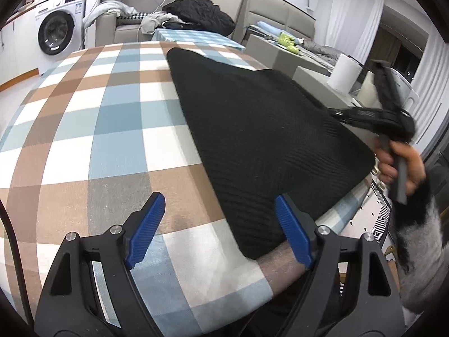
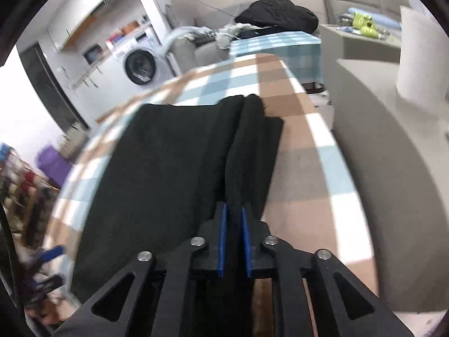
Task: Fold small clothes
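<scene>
A black ribbed knit garment lies spread on the checked tablecloth. My left gripper hovers open over the garment's near corner. One blue pad is above the cloth and the other above bare table, with nothing pinched. In the right wrist view a raised fold of the garment runs straight into my right gripper. Its blue pads stand narrowly apart with black cloth between them. The left wrist view shows that right gripper at the garment's right edge, held by a person's hand.
The table's right edge borders a grey upholstered block carrying a white paper roll. Behind the table are a sofa with a black jacket and a washing machine. Bare checked cloth lies left of the garment.
</scene>
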{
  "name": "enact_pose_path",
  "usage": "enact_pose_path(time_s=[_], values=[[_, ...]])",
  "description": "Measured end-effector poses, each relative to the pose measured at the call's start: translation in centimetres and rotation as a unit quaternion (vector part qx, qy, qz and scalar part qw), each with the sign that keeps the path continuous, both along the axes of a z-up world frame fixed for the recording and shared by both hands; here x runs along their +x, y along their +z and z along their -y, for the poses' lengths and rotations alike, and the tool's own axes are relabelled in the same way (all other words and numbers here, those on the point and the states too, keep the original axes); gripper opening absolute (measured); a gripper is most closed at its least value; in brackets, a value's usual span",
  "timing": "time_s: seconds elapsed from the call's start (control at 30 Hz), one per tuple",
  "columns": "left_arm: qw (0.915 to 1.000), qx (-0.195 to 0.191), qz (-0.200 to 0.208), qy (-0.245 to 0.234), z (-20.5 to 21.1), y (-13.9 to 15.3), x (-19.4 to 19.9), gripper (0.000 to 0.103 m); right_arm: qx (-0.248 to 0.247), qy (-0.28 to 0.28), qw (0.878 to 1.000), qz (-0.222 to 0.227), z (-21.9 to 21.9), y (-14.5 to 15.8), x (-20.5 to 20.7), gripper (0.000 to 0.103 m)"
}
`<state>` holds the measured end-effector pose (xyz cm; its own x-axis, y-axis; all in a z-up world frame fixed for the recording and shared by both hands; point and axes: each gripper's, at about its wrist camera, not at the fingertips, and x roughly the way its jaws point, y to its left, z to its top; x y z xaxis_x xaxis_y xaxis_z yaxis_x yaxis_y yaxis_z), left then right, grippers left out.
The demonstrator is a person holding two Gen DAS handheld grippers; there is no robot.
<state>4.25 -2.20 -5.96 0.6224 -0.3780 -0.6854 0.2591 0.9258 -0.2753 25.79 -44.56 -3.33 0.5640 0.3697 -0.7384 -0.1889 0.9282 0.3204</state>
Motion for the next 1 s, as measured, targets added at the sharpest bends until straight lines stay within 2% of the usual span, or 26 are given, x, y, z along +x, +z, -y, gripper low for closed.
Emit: enact_pose_path(time_s=[0.1, 0.17, 0.4, 0.5, 0.57, 0.63, 0.77, 0.87, 0.93, 1.0], values=[[0.9999, -0.002, -0.008, 0.008, -0.2, -0.6, 0.5, 0.079, 0.041, 0.013, 0.999, 0.006, 0.2, 0.2, -3.0, 0.023], [0.9998, 0.008, -0.014, 0.011, 0.0, -1.0, 0.7, 0.079, 0.05, 0.012, 0.999, 0.008, 0.4, 0.0, -4.7, 0.029], [0.9983, 0.051, -0.01, -0.027, 1.5, -1.6, -1.3, 0.079, -0.036, 0.023, 0.999, 0.025, -0.6, -0.7, -8.7, 0.029], [0.9984, 0.044, -0.01, -0.033, 1.3, -1.3, -1.7, 0.079, -0.036, 0.034, 0.998, 0.03, -0.7, -0.1, -9.5, 0.041], [0.9991, 0.03, -0.006, -0.031, 1.1, -1.0, -1.4, 0.079, -0.021, 0.036, 0.998, 0.04, -0.4, 0.4, -9.5, 0.055], [0.9995, 0.021, -0.007, -0.022, 1.0, -0.8, -0.6, 0.079, -0.017, 0.026, 0.998, 0.052, -0.2, 0.9, -9.2, 0.055], [0.9998, 0.002, -0.016, -0.011, 1.7, -1.1, 1.5, 0.079, -0.009, 0.009, 0.999, 0.036, 0.0, 0.4, -7.3, 0.055], [0.9998, 0.006, -0.013, -0.014, 2.7, -1.5, 2.7, 0.079, -0.011, 0.009, 1.0, 0.021, -0.5, -0.4, -5.8, 0.055], [0.9998, 0.014, -0.008, -0.013, 3.3, -1.6, 3.2, 0.07, -0.023, 0.01, 1.0, 0.01, -0.8, -1.2, -5.0, 0.053], [0.9997, 0.018, -0.004, -0.013, 3.7, -1.6, 3.7, 0.047, -0.027, 0.022, 0.999, -0.003, -1.2, -1.8, -4.5, 0.045]])
